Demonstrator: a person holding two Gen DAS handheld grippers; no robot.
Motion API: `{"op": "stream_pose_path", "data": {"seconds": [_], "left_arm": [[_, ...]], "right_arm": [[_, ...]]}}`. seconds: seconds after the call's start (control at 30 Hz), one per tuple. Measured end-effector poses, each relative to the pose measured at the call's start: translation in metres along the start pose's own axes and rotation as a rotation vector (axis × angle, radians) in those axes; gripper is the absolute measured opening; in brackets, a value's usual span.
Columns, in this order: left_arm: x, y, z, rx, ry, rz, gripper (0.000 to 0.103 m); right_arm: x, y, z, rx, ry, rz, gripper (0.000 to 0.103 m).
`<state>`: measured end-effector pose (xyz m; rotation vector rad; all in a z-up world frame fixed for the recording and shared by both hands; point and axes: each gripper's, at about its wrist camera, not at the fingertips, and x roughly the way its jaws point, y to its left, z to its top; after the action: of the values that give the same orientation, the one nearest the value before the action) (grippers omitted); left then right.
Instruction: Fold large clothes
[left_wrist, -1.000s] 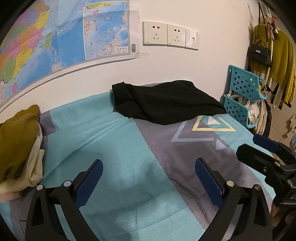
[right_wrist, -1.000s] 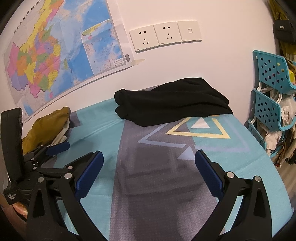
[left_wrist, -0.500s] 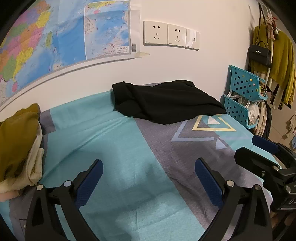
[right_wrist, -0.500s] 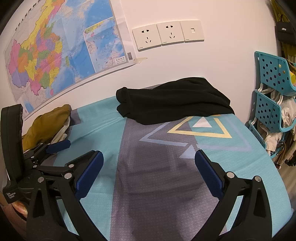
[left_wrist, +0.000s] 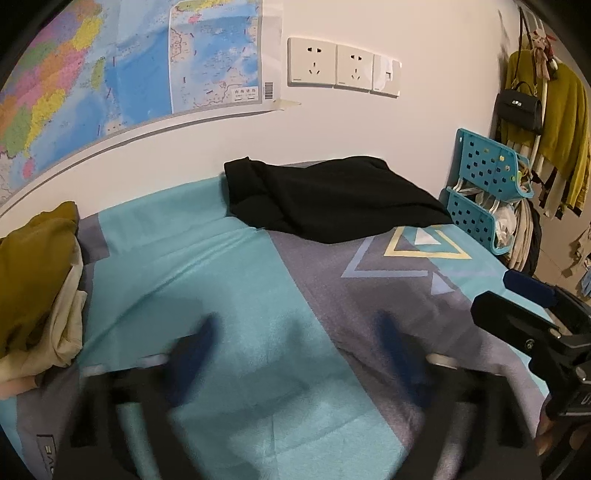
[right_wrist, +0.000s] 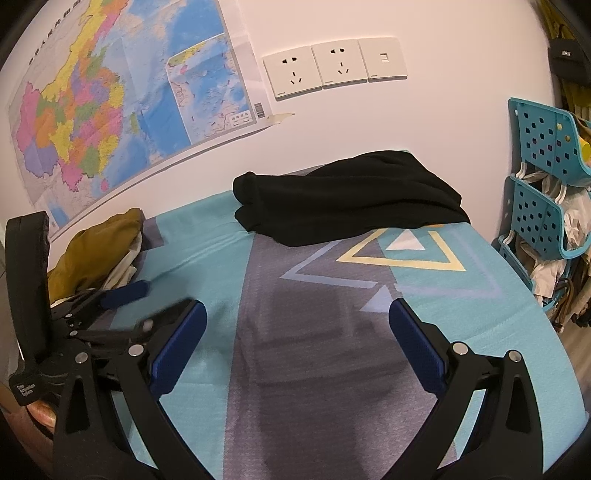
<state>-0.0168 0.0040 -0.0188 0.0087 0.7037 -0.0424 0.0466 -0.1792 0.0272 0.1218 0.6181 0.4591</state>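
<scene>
Lying beyond both open grippers' fingers (right_wrist: 415, 343), black garment (right_wrist: 347, 195)

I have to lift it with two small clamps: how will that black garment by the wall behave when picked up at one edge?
The black garment will likely go floppy: it lies in soft rounded folds on the bedsheet. Its doubled-over layers will probably fall open and hang. It looks fairly thick, so perhaps weighty.
</scene>
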Motion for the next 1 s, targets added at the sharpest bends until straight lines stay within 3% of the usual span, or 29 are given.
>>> {"op": "stream_pose_path", "data": {"seconds": [0.23,0.33,0.4,1.0], "left_arm": [[-0.0028,0.0004,-0.0013,-0.01,-0.023,0.026,0.096],[0.0015,0.0022,-0.0002,-0.024,0.037,-0.024,0.096],[0.004,0.0023,-0.0003,-0.021,0.056,-0.018,0.096],[-0.001,0.005,-0.0008,-0.008,0.02,0.024,0.096]], "right_arm": [[-0.0014,0.0015,-0.0012,0.003,-0.006,0.004,0.097],[-0.0025,0.0014,-0.0004,0.011,-0.005,0.0,0.097],[-0.0027,0.0021,0.0002,0.01,-0.001,0.0,0.097],[-0.0003,0.0058,-0.0017,-0.009,0.015,0.006,0.097]]}}
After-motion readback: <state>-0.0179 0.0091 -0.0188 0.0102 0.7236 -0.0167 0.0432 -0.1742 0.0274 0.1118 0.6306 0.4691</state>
